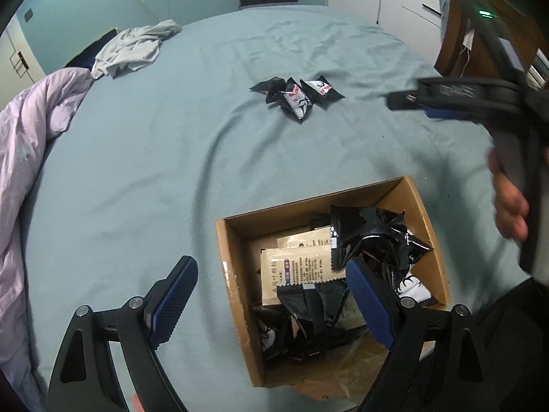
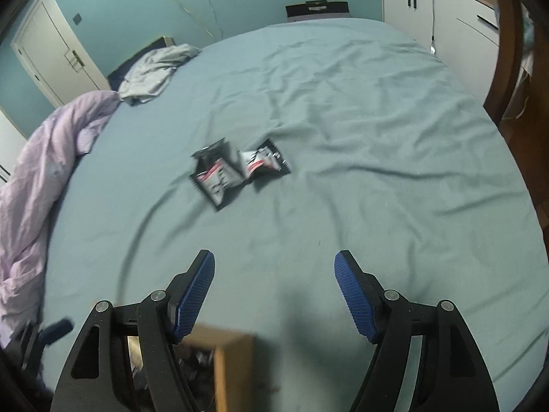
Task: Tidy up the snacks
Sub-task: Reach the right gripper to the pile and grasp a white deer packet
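A brown cardboard box [image 1: 236,274] sits on the teal bed sheet and holds several black and beige snack packets [image 1: 363,237]. A small pile of black-and-white snack packets [image 1: 296,94] lies farther out on the sheet; it also shows in the right wrist view [image 2: 236,170]. My left gripper [image 1: 271,295] is open and empty, hovering over the box's left side. My right gripper [image 2: 274,295] is open and empty above the sheet, short of the pile; it appears in the left wrist view at the right [image 1: 411,99]. The box corner [image 2: 233,360] lies below it.
A lilac duvet [image 1: 31,158] is bunched along the bed's left side. A grey garment [image 1: 137,48] lies at the far left corner. White cabinets [image 2: 446,17] and a wooden frame [image 2: 507,51] stand to the right of the bed.
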The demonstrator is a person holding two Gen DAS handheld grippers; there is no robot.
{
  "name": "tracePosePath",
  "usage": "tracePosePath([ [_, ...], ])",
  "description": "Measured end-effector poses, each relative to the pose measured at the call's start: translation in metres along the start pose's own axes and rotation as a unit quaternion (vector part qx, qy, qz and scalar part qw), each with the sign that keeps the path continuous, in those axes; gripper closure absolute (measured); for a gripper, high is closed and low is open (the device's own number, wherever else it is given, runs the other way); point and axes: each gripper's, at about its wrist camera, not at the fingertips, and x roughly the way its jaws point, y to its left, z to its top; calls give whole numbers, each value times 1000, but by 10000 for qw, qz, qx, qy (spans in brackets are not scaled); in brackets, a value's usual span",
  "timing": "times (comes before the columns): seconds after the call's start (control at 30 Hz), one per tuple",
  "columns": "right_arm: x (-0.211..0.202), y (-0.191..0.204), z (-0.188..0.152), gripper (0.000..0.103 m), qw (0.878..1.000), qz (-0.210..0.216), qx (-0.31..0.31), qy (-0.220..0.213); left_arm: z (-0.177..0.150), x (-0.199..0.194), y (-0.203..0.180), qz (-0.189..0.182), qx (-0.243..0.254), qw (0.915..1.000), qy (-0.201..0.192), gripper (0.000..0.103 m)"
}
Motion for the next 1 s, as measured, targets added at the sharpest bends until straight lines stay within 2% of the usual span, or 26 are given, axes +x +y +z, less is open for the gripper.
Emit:
tracePosePath([
  [0.23, 47, 8, 30, 31, 9991, -252, -307, -141, 3, 4, 4, -157, -106, 9998, 108, 14],
  [0.5, 109, 9, 56, 31, 9989, -251, -393, 3, 6, 9, 7, -275, -152, 9993, 206, 14],
  [0.63, 137, 15, 68, 31, 9993, -54, -359, 95, 9, 11, 9, -292, -184, 9991, 227, 14],
  [0.77, 159, 24, 77, 31, 9990, -79, -406, 194, 10, 13, 12, -327, -265, 9988, 258, 14],
  [0.83, 164, 30, 79, 31, 9986, -172, -488, 98, 10, 14, 13, -329, -292, 9986, 280, 14],
  [0.9, 166, 34, 78, 41, 9979, -268, -582, 9, 10, 15, 14, -357, -331, 9984, 305, 14],
  [0.97, 167, 37, 76, 63, 9975, -344, -614, -51, 10, 14, 15, -396, -371, 9981, 303, 14],
  [1.0, 165, 35, 76, 67, 9977, -315, -588, -101, 11, 13, 15, -396, -378, 9981, 297, 14],
])
